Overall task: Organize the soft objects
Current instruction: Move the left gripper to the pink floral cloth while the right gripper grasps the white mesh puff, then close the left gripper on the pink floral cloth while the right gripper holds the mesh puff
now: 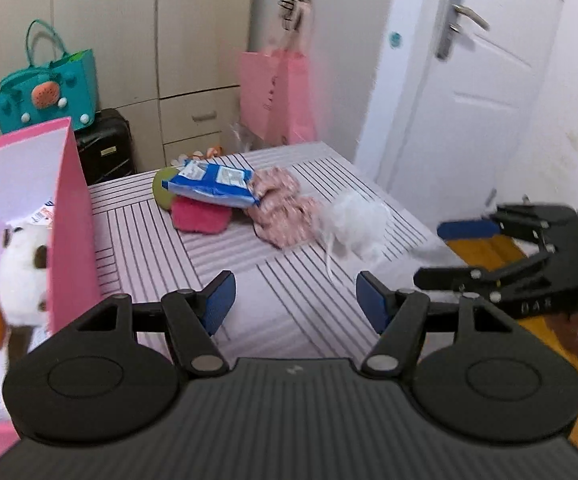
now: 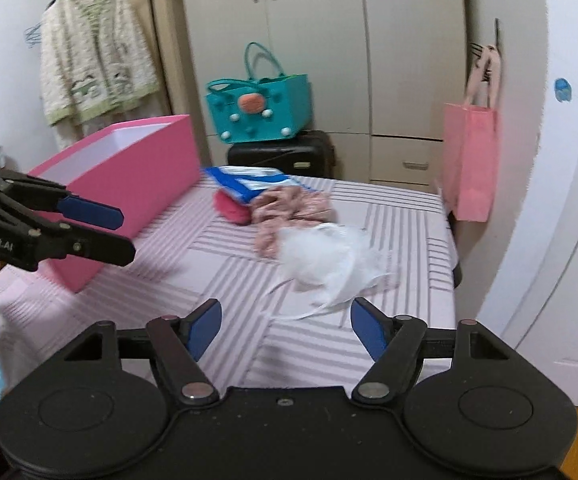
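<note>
On the striped bed lie a white fluffy piece with strings, a pink patterned cloth, a magenta fuzzy cloth, a blue and white packet and a green round thing. A pink box at the left holds a white plush toy. My left gripper is open and empty above the bed, short of the pile. My right gripper is open and empty, just in front of the white piece.
A teal bag sits on a black suitcase by the wardrobe. A pink paper bag hangs at the bed's far right corner. A white door stands right of the bed. A cardigan hangs on the left wall.
</note>
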A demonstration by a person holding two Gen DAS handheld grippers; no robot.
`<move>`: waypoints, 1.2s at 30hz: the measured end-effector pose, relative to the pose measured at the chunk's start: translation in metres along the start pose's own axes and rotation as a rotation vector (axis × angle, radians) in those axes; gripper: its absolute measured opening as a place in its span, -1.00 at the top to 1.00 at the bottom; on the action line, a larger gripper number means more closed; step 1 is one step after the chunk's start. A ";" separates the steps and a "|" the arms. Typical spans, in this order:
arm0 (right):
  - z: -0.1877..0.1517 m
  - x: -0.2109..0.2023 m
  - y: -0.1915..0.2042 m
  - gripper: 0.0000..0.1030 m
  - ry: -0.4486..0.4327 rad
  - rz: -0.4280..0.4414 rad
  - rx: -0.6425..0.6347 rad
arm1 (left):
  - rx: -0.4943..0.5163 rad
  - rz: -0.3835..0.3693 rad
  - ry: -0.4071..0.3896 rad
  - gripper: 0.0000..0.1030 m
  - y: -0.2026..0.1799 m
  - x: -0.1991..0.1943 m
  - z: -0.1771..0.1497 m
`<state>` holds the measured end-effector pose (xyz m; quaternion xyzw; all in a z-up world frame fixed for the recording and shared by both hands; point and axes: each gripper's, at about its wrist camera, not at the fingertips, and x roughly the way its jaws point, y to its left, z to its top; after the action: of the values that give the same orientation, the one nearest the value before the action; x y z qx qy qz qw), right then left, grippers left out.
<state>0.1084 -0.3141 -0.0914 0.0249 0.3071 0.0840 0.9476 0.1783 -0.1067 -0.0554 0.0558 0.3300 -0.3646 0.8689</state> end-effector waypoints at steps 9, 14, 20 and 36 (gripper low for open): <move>0.021 0.052 -0.017 -0.70 -0.022 -0.028 -0.022 | -0.123 0.036 -0.029 -0.28 0.010 0.065 0.023; 0.031 0.072 -0.030 -0.73 -0.024 0.003 0.002 | -0.239 0.022 -0.009 -0.28 0.019 0.092 0.031; 0.032 0.086 -0.044 -0.75 0.006 0.111 0.026 | -0.314 0.087 -0.039 -0.25 0.021 0.110 0.030; 0.023 0.106 -0.047 -0.75 0.060 0.117 -0.011 | -0.410 0.274 -0.066 -0.28 0.002 0.142 0.024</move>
<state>0.2126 -0.3419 -0.1387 0.0352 0.3328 0.1415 0.9317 0.2662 -0.1981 -0.1247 -0.0894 0.3578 -0.1707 0.9137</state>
